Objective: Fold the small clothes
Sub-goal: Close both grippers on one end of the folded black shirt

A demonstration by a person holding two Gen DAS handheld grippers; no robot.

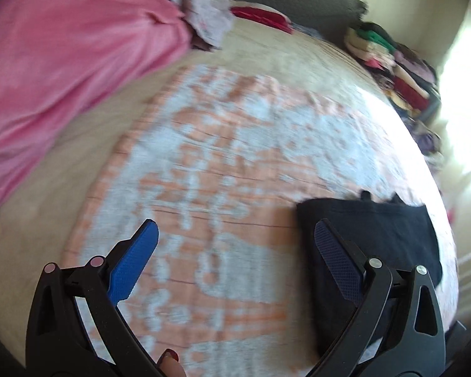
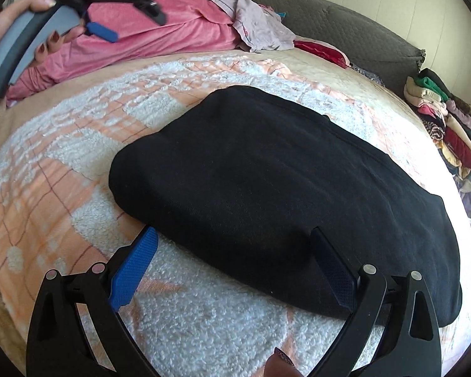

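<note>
A black garment (image 2: 267, 182) lies folded flat on the orange-and-white blanket (image 2: 62, 163). My right gripper (image 2: 234, 235) is open at its near edge, one blue pad (image 2: 135, 264) on the blanket and the other over the cloth. The left wrist view shows the same black garment (image 1: 376, 235) at the lower right. My left gripper (image 1: 235, 229) is open above the bare blanket (image 1: 219, 157), holding nothing. In the right wrist view the left gripper (image 2: 100, 31) is raised at the far left in a hand (image 2: 47, 44), over a pink garment (image 2: 160, 28).
A big pink garment (image 1: 62, 62) and a pale lilac one (image 1: 204, 9) lie at the far left of the bed. A red cloth (image 2: 320, 50) sits near the grey headboard (image 2: 345, 31). Stacked folded clothes (image 2: 446, 119) stand at the right edge.
</note>
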